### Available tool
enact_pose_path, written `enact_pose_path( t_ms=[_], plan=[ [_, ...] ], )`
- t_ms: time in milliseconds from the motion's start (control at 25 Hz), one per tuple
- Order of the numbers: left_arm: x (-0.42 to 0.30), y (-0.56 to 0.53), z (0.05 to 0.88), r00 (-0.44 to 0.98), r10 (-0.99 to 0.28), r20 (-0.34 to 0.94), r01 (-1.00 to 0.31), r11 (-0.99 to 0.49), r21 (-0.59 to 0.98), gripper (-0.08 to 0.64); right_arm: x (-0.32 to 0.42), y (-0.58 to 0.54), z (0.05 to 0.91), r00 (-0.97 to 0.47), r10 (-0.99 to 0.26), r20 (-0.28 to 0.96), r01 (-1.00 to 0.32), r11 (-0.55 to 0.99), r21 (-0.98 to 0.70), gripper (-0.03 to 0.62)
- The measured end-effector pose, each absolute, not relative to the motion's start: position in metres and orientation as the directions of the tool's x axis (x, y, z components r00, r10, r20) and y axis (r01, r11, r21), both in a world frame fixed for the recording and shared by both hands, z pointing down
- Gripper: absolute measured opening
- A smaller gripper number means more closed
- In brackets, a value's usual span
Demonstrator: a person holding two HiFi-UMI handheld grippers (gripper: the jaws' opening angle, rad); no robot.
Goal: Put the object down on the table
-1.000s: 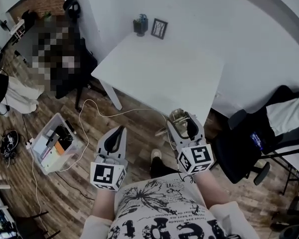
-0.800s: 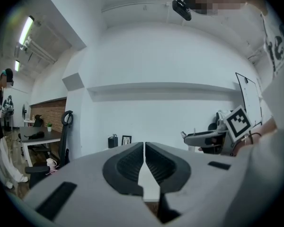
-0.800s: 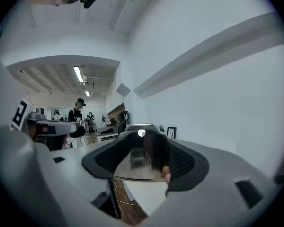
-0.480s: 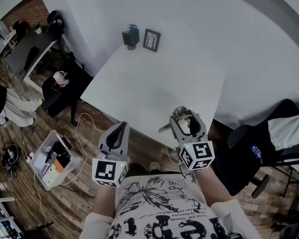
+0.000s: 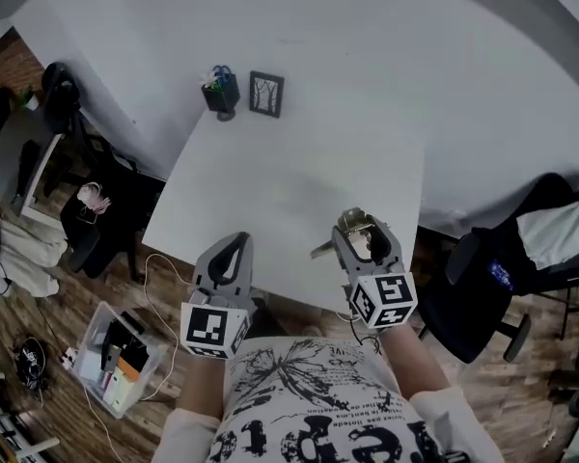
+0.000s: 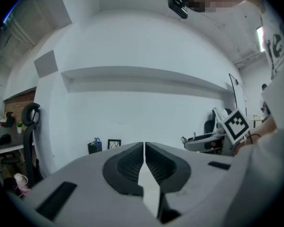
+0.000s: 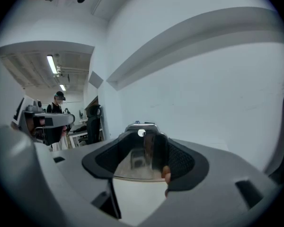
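Shiny metal object [image 5: 345, 223]: lower centre-right of the head view, over the near edge of the white table [image 5: 289, 177]. A thin handle-like part sticks out to frame left. Cannot tell whether it touches the tabletop.
Right gripper [image 5: 364, 231]: jaws spread wide and clamped on the object. In the right gripper view the reflective body [image 7: 142, 148] fills the gap between the dark pads.
Left gripper [image 5: 232, 249]: lower centre-left, also at the near table edge. Jaws pressed together, nothing between them in the left gripper view [image 6: 144, 150].
Far end of table, upper centre: small dark pot [image 5: 220, 92] and a framed picture [image 5: 265, 94], side by side against the wall.
Right edge: black office chair [image 5: 482, 287].
Lower left, on the wood floor: clear plastic bin [image 5: 121, 355].
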State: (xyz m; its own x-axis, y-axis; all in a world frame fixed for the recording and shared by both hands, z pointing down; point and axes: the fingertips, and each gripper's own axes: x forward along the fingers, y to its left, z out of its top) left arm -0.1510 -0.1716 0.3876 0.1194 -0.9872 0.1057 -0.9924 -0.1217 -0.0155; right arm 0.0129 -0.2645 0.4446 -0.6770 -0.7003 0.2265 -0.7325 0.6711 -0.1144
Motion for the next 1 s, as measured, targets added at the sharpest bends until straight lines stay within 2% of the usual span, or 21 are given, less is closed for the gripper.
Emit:
enact_pose_path(
  t_ms=[480,1000],
  plan=[
    [-0.228,-0.267,0.396,0.364,-0.925,0.113,-0.93,-0.367,-0.008,0.012,-0.053,-0.319,0.478,-0.505,-0.795,0.336,-0.857,0.507,-0.089,0.278],
    [-0.262,-0.313,0.459,0.485,-0.848,0.213,-0.872,-0.488,0.039,0.012,-0.082,-0.353,0.595,-0.332,-0.744,0.579,-0.919,0.394,-0.021,0.278]
  ],
)
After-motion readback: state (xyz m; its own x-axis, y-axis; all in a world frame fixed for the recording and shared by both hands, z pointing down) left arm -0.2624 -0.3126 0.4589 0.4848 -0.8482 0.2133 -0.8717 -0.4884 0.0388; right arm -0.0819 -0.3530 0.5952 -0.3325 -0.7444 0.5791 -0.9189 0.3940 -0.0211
